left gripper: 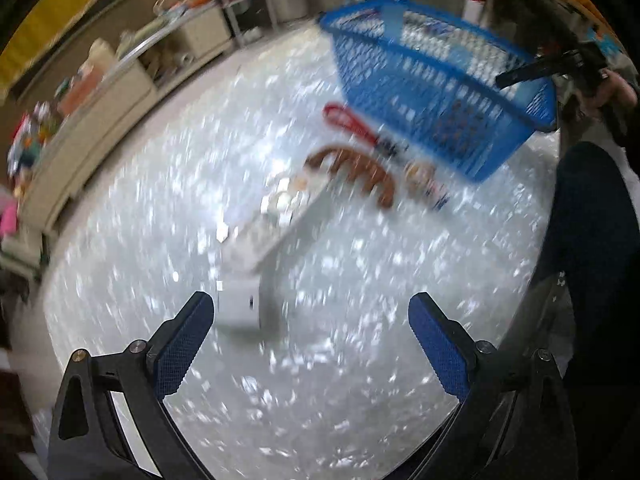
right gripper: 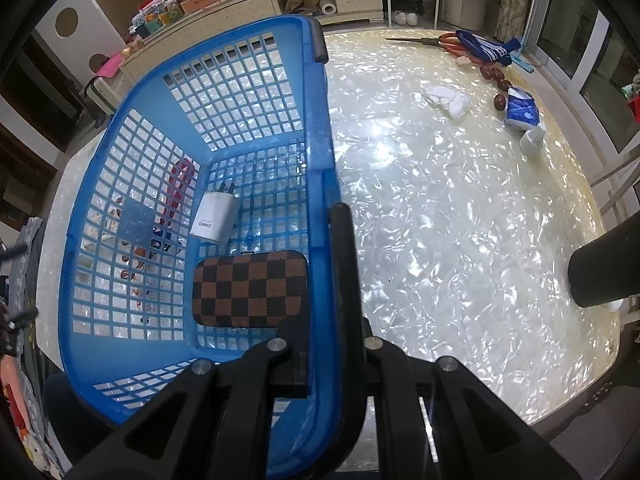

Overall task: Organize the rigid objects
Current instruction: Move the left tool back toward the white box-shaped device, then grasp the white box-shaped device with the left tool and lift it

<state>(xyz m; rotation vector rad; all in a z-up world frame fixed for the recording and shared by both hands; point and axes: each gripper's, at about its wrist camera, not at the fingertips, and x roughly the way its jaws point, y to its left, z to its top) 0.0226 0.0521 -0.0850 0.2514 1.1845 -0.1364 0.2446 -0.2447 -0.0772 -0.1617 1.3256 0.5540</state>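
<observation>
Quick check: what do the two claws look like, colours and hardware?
Left claw: black angular linkage arms, silver round pivot screws, blue cross-hatch textured pads. Right claw: same black linkage and silver screws, fingers look plain black. No cables or sleeves visible.

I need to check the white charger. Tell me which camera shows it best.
The right wrist view: the white charger lies sharp inside the blue basket, prongs and label visible. In the left wrist view the basket is motion-blurred and the charger cannot be made out.
</observation>
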